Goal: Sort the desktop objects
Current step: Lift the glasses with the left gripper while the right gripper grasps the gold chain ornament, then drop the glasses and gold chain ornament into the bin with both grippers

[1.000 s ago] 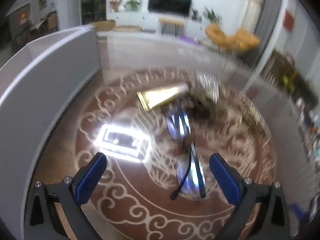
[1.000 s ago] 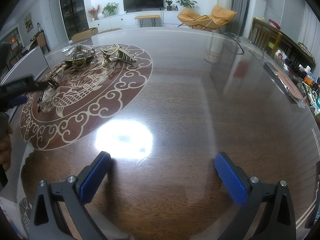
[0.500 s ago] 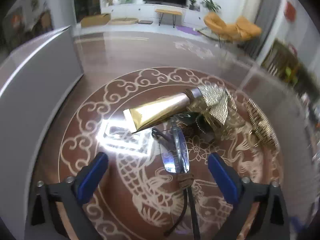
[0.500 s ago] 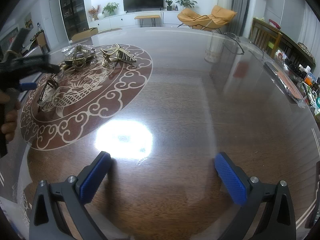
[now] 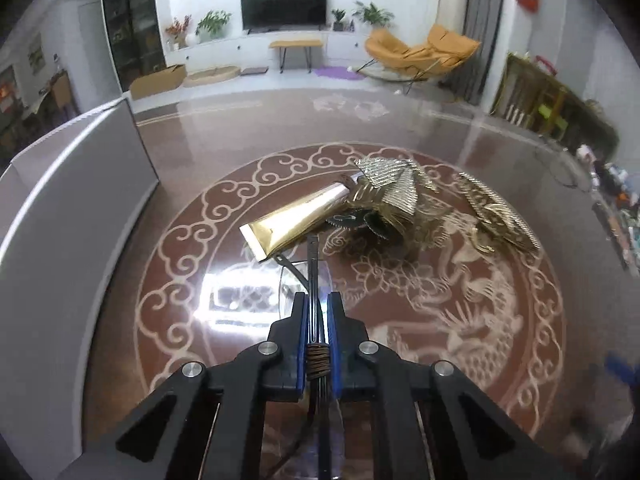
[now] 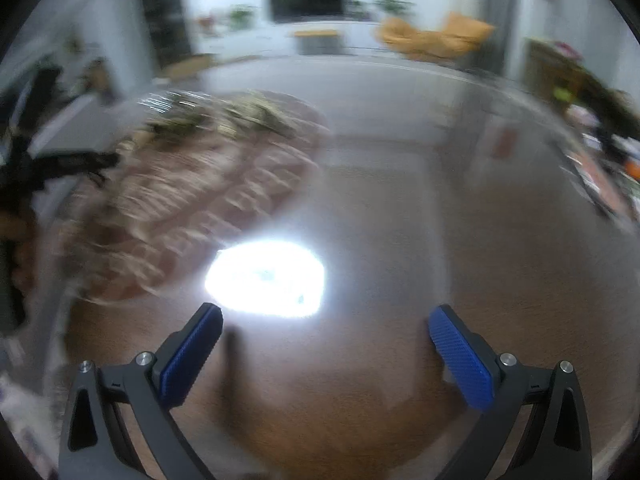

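Left hand-held gripper [image 5: 317, 322]: blue pads closed tight on the thin black-framed folded spectacles [image 5: 312, 280], gripped by the stacked temples near a brown wrapped band so the clear lens hangs forward just ahead of the fingertips, apparently for carrying to a sorting spot. Just beyond the spectacles on the glossy brown ornamented bench [image 5: 460, 320] lies a shiny gold squeeze tube [image 5: 294, 218], its cap end touching a gold ribbed metal ornament [image 5: 394, 194], with a second gold ornament [image 5: 498, 220] farther right. Right hand-held gripper [image 6: 322, 350]: fingers spread wide, holding nothing, over bare bench in a blurred view, presumably idle.
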Demonstrator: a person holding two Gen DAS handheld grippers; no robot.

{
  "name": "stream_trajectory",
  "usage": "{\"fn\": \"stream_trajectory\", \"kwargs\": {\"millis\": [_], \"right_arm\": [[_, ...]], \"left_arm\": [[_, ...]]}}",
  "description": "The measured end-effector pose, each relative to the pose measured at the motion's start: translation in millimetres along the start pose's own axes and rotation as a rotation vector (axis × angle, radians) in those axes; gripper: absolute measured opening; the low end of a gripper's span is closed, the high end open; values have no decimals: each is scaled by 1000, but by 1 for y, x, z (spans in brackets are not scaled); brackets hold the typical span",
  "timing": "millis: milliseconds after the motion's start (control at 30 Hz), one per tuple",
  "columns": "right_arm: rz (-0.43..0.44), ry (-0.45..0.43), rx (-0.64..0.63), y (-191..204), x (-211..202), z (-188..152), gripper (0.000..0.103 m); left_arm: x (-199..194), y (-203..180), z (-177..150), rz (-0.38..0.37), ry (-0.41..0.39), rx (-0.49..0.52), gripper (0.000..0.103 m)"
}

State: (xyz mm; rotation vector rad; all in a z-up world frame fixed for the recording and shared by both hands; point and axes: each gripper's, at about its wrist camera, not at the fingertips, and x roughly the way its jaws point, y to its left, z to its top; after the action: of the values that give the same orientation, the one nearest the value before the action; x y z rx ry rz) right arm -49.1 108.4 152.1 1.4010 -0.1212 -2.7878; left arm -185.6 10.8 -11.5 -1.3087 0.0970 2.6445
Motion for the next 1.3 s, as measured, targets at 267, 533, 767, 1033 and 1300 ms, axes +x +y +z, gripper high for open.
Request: {"fn": "stream_trajectory", "kwargs": {"millis": [267,533,767,1033,1300], "right_arm": [[206,49,-101,28,62,131,103],[212,130,-111,40,116,161,42],[241,63,-123,38,70,143,42],[280,11,-211,64,-8,104,42],[501,-69,-301,171,-76,118,42]], "left_arm": [[-39,23,-24,-86,-15,0,9],[-64,47,-42,-144,-15,-52,9],[-87,55,-58,-205,-22,-110,9],[-146,75,-59,-268,-72,-162,9],[-204,169,-54,-160,-136,-205,9]]}}
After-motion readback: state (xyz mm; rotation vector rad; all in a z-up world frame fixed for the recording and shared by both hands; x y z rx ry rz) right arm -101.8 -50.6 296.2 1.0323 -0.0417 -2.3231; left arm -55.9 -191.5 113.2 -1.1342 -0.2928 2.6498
